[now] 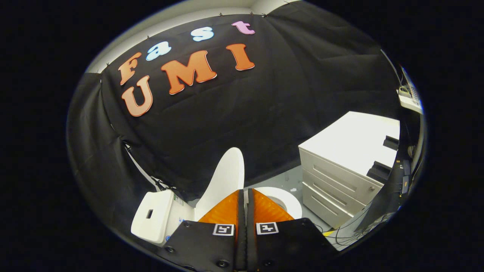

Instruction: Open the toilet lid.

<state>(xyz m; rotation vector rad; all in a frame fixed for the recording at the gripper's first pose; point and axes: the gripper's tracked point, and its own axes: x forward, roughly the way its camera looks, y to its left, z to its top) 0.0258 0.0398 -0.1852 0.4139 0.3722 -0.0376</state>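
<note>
Just beyond gripper (244, 193), fingers together, empty: white plastic toilet lid (225, 177) stands raised. Ease back; avoid knocking it.

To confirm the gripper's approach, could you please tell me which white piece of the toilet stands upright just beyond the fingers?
The white toilet lid, raised on edge beyond the closed gripper; the round white seat lies flat.
</note>
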